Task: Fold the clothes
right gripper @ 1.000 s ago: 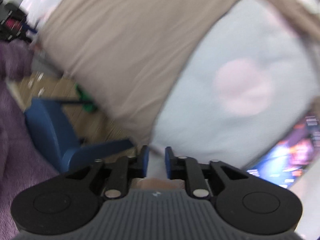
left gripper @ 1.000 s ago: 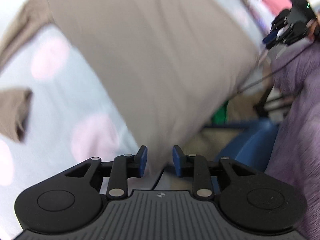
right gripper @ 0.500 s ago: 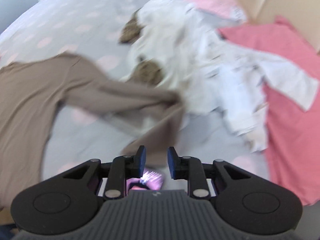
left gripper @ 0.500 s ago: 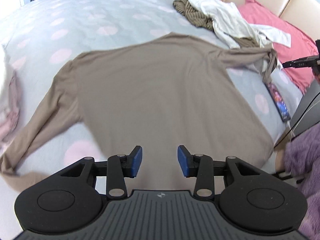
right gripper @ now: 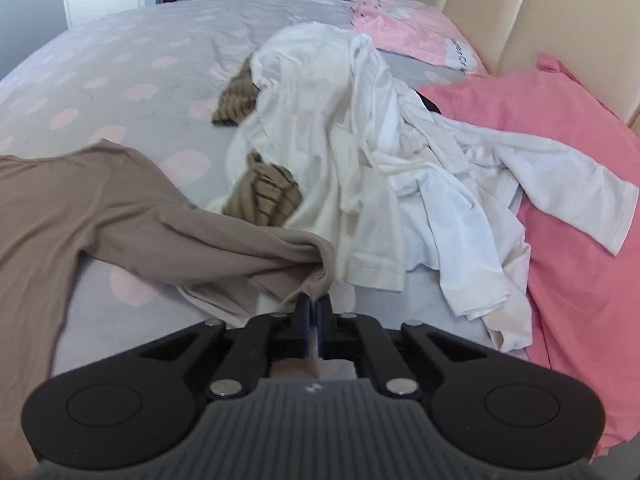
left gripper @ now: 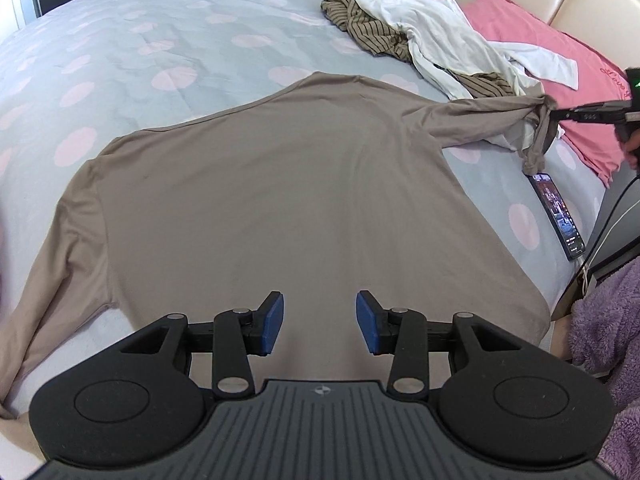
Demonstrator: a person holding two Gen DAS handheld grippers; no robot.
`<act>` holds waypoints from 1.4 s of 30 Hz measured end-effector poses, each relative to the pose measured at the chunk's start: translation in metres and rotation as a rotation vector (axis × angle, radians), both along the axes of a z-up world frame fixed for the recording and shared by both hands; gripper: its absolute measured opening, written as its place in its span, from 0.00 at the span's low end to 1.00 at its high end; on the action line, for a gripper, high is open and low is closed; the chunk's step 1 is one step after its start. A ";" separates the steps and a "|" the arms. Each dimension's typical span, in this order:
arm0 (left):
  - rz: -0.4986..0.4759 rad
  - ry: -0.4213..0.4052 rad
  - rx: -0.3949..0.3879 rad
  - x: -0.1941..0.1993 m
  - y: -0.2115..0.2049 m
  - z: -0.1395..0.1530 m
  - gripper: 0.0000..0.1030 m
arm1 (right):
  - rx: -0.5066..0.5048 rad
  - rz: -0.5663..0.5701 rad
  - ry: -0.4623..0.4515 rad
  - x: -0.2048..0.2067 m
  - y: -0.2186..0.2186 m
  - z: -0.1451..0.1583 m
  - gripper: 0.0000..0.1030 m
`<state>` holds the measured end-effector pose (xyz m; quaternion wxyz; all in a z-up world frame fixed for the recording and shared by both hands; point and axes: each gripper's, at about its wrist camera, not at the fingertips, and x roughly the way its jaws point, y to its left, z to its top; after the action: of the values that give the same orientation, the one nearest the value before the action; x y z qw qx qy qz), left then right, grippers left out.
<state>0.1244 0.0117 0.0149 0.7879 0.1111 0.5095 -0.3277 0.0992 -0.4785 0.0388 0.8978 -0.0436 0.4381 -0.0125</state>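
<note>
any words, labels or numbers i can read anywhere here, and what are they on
Nothing reads cleanly.
Dark pink pillow: a line of cursive stitching, too small to read.
Light pink pillow: dark lettering running sideways, too blurred to read.
Phone on the bed: lit screen with tiny text, not legible.
Left gripper and right gripper: only a small round emblem on each body, no words.

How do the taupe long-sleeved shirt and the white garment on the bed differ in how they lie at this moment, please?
The taupe shirt lies spread flat with its body smoothed out; the white garment is crumpled in a heap. The right gripper is shut on the taupe shirt's sleeve end, while nothing holds the white garment. The white garment drapes over a striped brown garment; the taupe shirt's body rests directly on the bedspread. Both are plain-coloured.
</note>
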 end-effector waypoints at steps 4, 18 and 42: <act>-0.024 0.007 -0.009 0.004 -0.013 -0.003 0.37 | 0.043 0.062 -0.014 -0.005 0.030 0.018 0.03; -0.055 0.017 -0.082 0.000 -0.039 0.006 0.37 | 0.073 0.479 0.007 -0.014 0.197 0.037 0.03; -0.246 0.023 -0.125 -0.050 -0.065 -0.024 0.48 | 0.087 0.701 0.269 -0.059 0.233 -0.040 0.36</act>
<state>0.0740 -0.0533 -0.0096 0.7412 0.1196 0.4794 -0.4544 0.0404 -0.2454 -0.0017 0.7831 -0.1539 0.5106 0.3201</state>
